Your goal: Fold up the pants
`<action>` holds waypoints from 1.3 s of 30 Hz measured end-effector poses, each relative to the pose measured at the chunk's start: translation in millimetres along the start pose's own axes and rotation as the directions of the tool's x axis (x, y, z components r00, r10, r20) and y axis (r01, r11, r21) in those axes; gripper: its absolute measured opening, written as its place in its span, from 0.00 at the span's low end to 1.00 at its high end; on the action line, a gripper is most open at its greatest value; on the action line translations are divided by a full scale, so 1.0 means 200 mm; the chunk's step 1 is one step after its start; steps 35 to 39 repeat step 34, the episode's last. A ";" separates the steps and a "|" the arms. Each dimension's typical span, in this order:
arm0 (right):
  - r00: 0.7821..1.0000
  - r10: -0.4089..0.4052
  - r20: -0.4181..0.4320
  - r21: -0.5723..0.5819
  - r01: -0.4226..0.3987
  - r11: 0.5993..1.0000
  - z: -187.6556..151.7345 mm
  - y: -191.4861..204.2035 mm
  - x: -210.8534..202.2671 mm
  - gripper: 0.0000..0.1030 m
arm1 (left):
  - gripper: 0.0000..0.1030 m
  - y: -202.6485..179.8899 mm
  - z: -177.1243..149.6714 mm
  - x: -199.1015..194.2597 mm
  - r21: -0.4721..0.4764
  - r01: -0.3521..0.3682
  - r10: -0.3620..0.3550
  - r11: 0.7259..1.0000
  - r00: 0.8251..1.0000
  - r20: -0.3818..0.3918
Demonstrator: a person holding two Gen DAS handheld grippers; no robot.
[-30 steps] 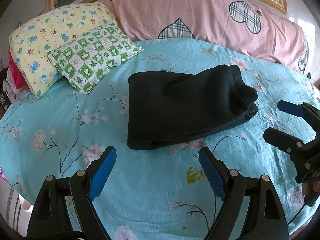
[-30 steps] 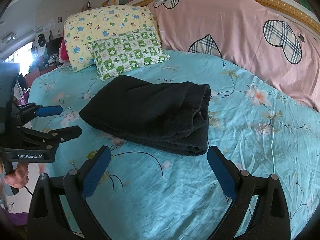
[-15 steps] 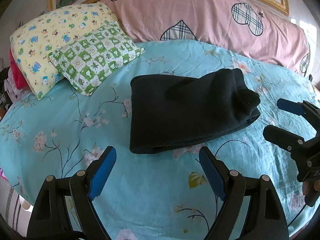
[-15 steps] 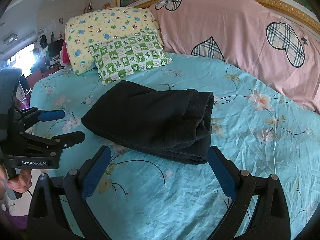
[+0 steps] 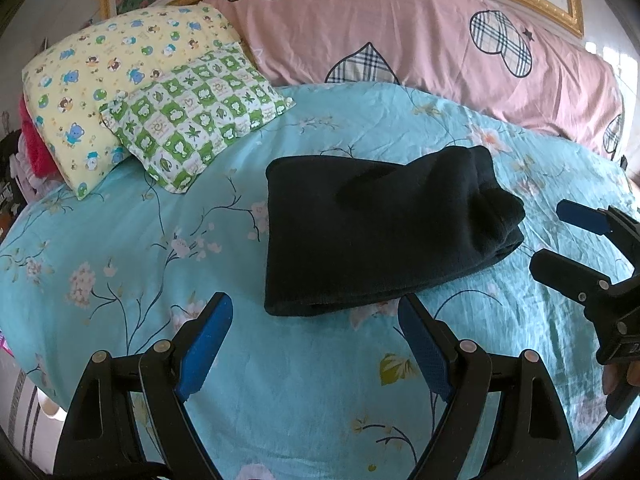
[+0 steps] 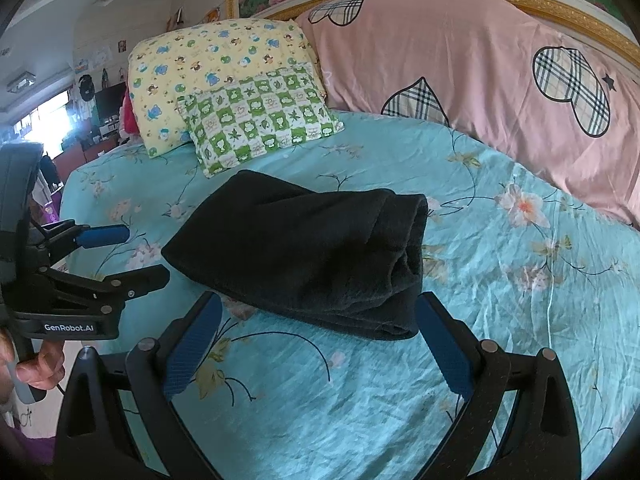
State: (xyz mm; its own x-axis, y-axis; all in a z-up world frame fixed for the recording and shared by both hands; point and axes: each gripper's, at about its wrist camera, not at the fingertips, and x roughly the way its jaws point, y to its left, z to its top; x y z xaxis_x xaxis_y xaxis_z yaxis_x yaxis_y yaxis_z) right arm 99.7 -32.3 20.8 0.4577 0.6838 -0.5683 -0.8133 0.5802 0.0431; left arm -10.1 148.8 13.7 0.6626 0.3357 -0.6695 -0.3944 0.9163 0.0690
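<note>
The black pants [image 5: 376, 232] lie folded in a thick rectangular bundle on the turquoise floral bedsheet [image 5: 132, 248]; they also show in the right wrist view [image 6: 316, 256]. My left gripper [image 5: 316, 344] is open and empty, held just short of the bundle's near edge. My right gripper [image 6: 318, 344] is open and empty, its fingertips on either side of the bundle's near folded end, not touching it. The right gripper [image 5: 560, 236] shows at the right of the left wrist view, and the left gripper [image 6: 136, 256] at the left of the right wrist view.
A yellow cartoon pillow [image 5: 108, 80] and a green checked pillow [image 5: 196, 112] lie at the bed's far left. A pink heart-patterned cover [image 5: 420, 40] lines the headboard. The bed's edge drops off at the left [image 5: 24, 392].
Both grippers have drawn back and shifted a little, so the folded pants sit lower and nearer in both views. Both stay open. The pants have not moved.
</note>
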 end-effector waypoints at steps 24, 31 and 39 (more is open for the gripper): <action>0.999 0.027 0.022 0.048 -0.028 0.998 0.03 -0.04 0.01 0.94 | 0.83 -0.01 0.08 0.05 -0.010 -0.016 0.016 1.000 1.000 0.013; 0.999 0.032 0.020 0.055 -0.033 0.998 0.04 -0.04 0.03 0.94 | 0.83 0.00 0.12 0.07 -0.020 -0.021 0.021 1.000 1.000 0.007; 0.999 0.038 0.028 0.061 -0.040 0.997 0.04 -0.05 0.03 0.94 | 0.83 -0.01 0.13 0.08 -0.018 -0.022 0.022 1.000 1.000 0.003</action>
